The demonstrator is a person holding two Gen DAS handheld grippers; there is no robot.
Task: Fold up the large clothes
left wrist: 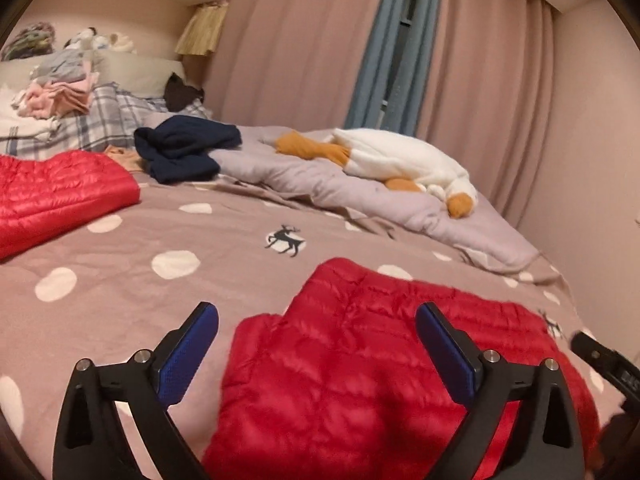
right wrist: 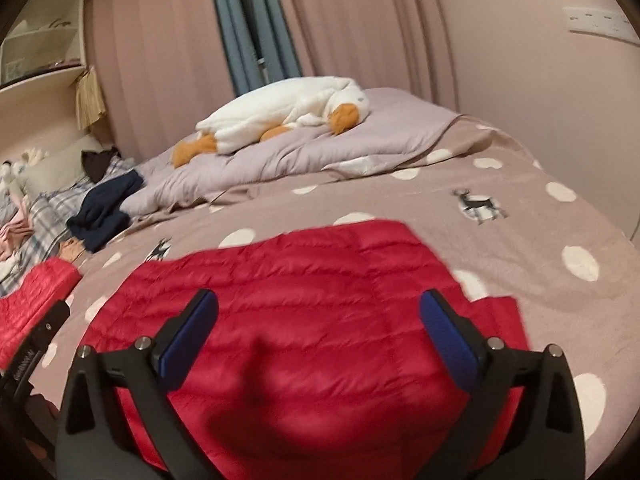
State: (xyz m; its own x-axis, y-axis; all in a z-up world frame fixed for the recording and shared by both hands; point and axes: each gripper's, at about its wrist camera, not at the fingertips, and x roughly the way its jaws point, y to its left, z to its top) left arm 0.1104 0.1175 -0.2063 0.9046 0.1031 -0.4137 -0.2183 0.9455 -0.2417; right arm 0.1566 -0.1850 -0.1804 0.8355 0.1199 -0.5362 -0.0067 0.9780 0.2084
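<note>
A red quilted puffer jacket (left wrist: 360, 368) lies on the dotted brown bedspread (left wrist: 160, 240), close below both grippers. My left gripper (left wrist: 316, 316) hovers over its left part, jaws wide open, blue pads (left wrist: 188, 352) clear of the fabric. Over the jacket's middle (right wrist: 304, 288) my right gripper (right wrist: 319, 300) stands open too, with nothing pinched between its fingers. A second red quilted piece (left wrist: 60, 192) lies apart at the far left of the bed; whether it joins the jacket I cannot tell. The near edge of the jacket is hidden under the gripper bodies.
A navy garment (left wrist: 184, 152) is crumpled behind the red piece. A white and orange plush goose (left wrist: 400, 160) rests on a bunched lilac duvet (left wrist: 320, 188). Folded clothes (left wrist: 60, 92) are stacked near the pillows. Pink curtains (left wrist: 300, 40) and a wall border the bed.
</note>
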